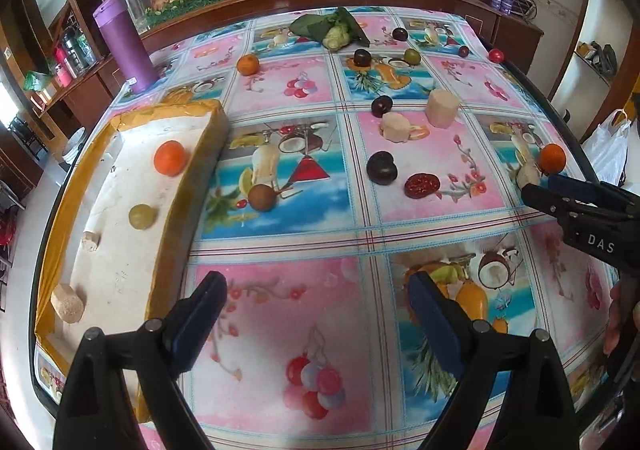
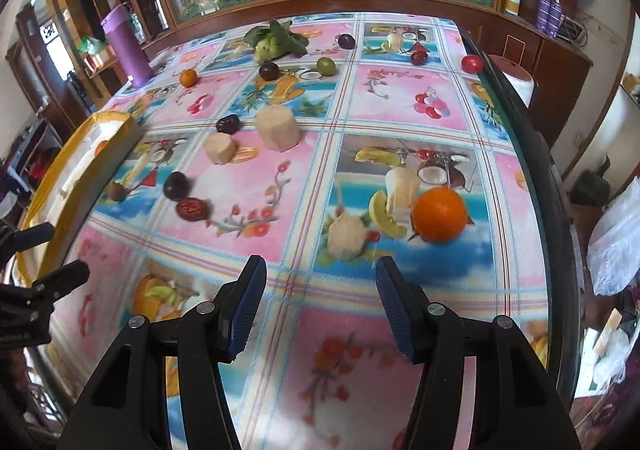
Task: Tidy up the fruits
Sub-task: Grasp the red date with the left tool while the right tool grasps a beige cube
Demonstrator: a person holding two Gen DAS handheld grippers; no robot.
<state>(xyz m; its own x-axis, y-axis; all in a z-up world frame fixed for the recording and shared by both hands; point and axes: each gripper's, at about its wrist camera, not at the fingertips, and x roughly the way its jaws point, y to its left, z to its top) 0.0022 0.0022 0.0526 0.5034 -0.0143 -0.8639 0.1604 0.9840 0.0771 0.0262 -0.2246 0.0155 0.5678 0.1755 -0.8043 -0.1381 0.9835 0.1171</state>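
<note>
Left fingers [image 1: 316, 314]: spread wide, holding nothing, touching nothing, above the bare patterned cloth at the near edge of the table [image 1: 320, 330].
Right fingers [image 2: 320, 310]: apart at a middling gap, nothing between the pads, hanging over the cloth.
Orange [image 2: 439, 214]: on the table just beyond the right fingers, a little to their right, clear of both pads.
Pale peeled piece [image 2: 347, 236]: just left of that orange, straight ahead of the right fingers.
Tray [image 1: 192, 185]: yellow-rimmed, left of the left fingers; it holds an orange fruit [image 1: 170, 157], a green fruit [image 1: 141, 216] and two pale chunks.
Dark plums [image 1: 382, 167]: scattered mid-table, well beyond both pairs of fingers.
</note>
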